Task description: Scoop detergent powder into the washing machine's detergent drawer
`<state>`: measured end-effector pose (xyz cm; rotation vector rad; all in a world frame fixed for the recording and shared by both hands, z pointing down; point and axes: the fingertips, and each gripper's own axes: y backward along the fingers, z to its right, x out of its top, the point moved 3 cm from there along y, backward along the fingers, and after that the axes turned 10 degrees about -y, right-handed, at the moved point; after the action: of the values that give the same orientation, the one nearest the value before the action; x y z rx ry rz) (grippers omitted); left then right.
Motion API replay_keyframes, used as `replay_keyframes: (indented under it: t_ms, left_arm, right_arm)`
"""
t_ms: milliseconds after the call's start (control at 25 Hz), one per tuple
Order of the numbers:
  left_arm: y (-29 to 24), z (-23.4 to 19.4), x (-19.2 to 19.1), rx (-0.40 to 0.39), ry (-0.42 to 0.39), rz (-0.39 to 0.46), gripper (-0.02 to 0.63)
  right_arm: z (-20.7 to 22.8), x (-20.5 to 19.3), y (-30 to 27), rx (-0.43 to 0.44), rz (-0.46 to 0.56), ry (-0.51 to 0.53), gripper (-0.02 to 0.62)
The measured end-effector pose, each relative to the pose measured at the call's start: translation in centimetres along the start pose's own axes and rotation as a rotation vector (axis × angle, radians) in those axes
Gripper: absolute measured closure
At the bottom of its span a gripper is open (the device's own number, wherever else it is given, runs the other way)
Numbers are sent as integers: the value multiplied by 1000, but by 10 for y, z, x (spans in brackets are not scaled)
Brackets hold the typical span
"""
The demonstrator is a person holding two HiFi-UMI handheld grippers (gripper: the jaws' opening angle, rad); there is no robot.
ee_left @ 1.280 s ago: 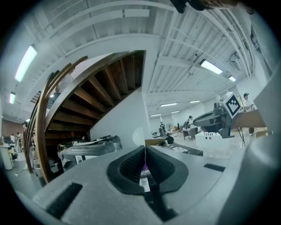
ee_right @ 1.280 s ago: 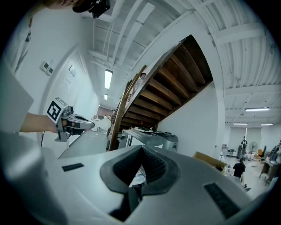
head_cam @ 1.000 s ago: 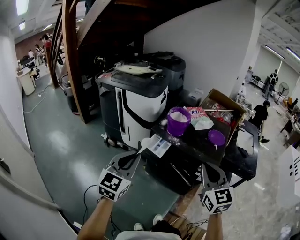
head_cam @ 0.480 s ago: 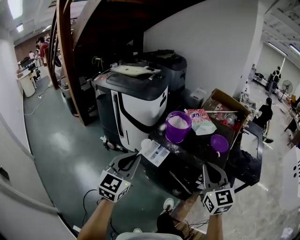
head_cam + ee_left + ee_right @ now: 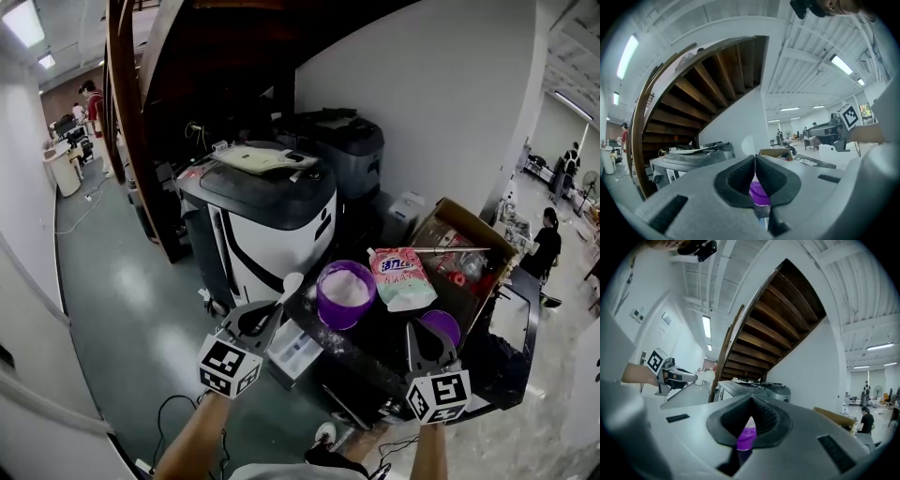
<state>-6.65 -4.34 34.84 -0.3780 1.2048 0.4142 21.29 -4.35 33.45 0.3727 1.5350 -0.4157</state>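
A: Left gripper [image 5: 270, 314] fingers?
B: Pinched on the scoop [image 5: 292, 282], bowl out front, likely ready to dip. Right gripper [image 5: 421, 330] fingers closed, empty, clear of the work.
A: Powder [image 5: 346, 287]?
B: In the purple tub [image 5: 337, 319] on the black surface, just beyond the scoop. Drawer [image 5: 295, 349] stands open below it, so the carry looks short

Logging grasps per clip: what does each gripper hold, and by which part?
The left gripper pinches the scoop by its handle, bowl beyond the tips. The right gripper is shut, holding nothing.
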Motion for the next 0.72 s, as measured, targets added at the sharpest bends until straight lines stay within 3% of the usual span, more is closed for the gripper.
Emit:
replay_keyframes:
  t_ms: [360, 720]
  left_arm:
    - [-90, -9, -1, -7, 15, -45, 592]
    - [-141, -24, 0, 30, 30, -58, 592]
  right_arm:
    - [64, -8, -62, 54, -37, 21, 600]
    - [105, -11, -111, 106, -59, -2, 600]
